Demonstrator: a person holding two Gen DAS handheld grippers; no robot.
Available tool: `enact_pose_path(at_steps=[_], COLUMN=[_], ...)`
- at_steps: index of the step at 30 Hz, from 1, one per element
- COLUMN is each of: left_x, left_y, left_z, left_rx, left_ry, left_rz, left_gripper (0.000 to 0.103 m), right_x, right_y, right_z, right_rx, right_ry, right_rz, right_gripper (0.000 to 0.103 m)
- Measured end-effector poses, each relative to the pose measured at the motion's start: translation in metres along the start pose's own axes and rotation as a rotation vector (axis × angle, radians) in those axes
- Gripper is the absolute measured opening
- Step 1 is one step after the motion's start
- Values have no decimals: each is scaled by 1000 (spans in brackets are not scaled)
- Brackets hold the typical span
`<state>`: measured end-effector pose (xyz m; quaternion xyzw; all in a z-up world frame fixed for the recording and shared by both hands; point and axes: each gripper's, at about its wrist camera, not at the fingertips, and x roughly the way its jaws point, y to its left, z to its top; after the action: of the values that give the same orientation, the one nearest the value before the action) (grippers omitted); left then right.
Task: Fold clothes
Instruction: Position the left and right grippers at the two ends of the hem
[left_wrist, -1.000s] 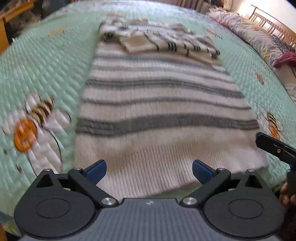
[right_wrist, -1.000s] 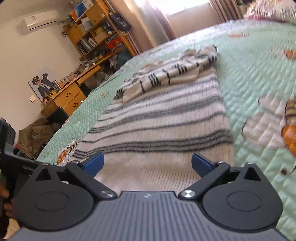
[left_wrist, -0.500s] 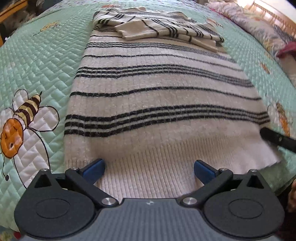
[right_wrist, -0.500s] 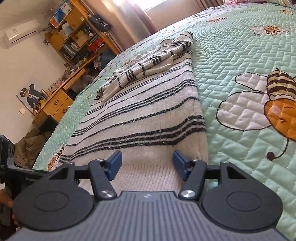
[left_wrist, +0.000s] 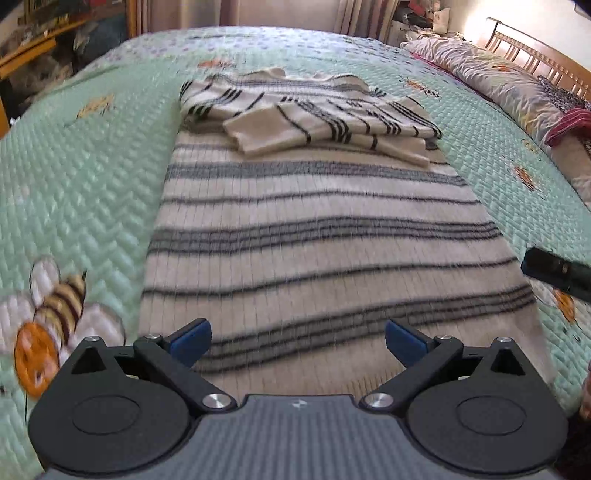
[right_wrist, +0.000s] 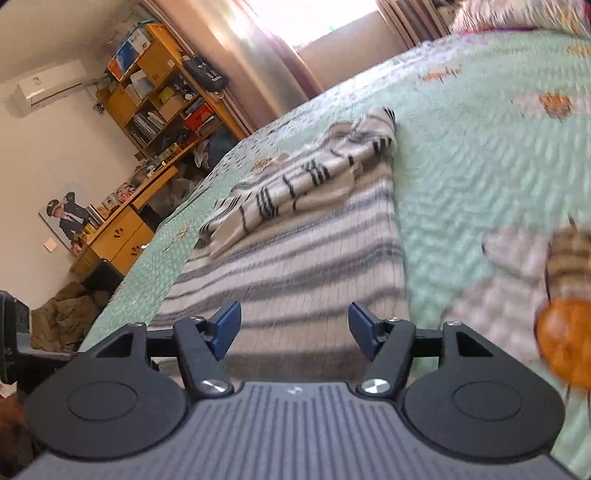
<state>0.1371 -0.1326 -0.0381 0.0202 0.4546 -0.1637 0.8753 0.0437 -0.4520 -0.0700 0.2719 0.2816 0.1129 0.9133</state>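
Sweater (left_wrist: 314, 236) laid flat on the green quilt (left_wrist: 85, 192), striped, its long axis running straight away from both pairs of tongs, hem nearest them, sleeves (left_wrist: 325, 118) folded across the far end. Everything here reads off that hem: the ribbed band lies right under the tips of both tools.

Left gripper (left_wrist: 297, 341) hangs over the hem's middle, jaws spread wide, nothing between the blue pads but the knit passing beneath them. No pinch visible.

Right gripper (right_wrist: 294, 326) sits over the hem's right-hand side, close to the sweater's side edge, where the quilt's bee print (right_wrist: 561, 295) begins just beyond. Its jaws have just been closing from wide to a middling gap and then eased open a touch; cloth lies in the gap, but the pads do not look pressed on it, so I call it open, not gripping.

Both tools are equally near the hem, one toward each side, and the sleeves lie well apart at the far end. My read: the coming move is a pinch at the hem and a carry along that long axis toward the sleeves. Motion blur softens the stripes in both views, so the exact contact is hard to judge.
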Motion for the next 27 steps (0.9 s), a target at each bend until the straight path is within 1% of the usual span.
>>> enact_pose_path(at_steps=[2,4,8,11,13,14,15,16,17,18,21,23,26,27], left_x=[10,20,46,73,94,99,98,98,97,94,85,83,76,71], left_y=[1,4,13,28,36,37,35,32,32,34,49,59,62,62], left_z=[16,33,66,78,75,72,69,67,65,64,57,53,47,45], left_rx=[-2,-18,-60,-102,-117,-108,-84,-58,-43,-42,-63,-63,-57,-62], left_ry=[-19,-44,-92,-76,-35,-42,-59,-62,-59,-59,-58,-54,-50,-54], left_rz=[-18,-31,-27,-8,6,9,11,18,21,15,-8,-5,-1,4], left_gripper=[101,101,101,101,101,102,102,102,102,102,102,102,102,99], right_x=[15,32,67,97,120,133,144,146,148,150,155,140,118,112], right_y=[-1,-2,6,14,17,15,10,5,0,-6,-21,-24,-30,-32], right_z=[17,36,70,88,91,91,90,87,85,83,77,74,67,65], right_rx=[-19,-39,-94,-114,-133,-140,-133,-127,-120,-114,-98,-108,-122,-131], right_ry=[-7,-19,-44,-33,9,36,61,73,85,98,132,124,126,126], right_rz=[4,20,66,116,147,160,153,132,111,90,25,-34,-105,-121], right_gripper=[69,70,71,72,76,78,78,78,67,62,58,56,54,54])
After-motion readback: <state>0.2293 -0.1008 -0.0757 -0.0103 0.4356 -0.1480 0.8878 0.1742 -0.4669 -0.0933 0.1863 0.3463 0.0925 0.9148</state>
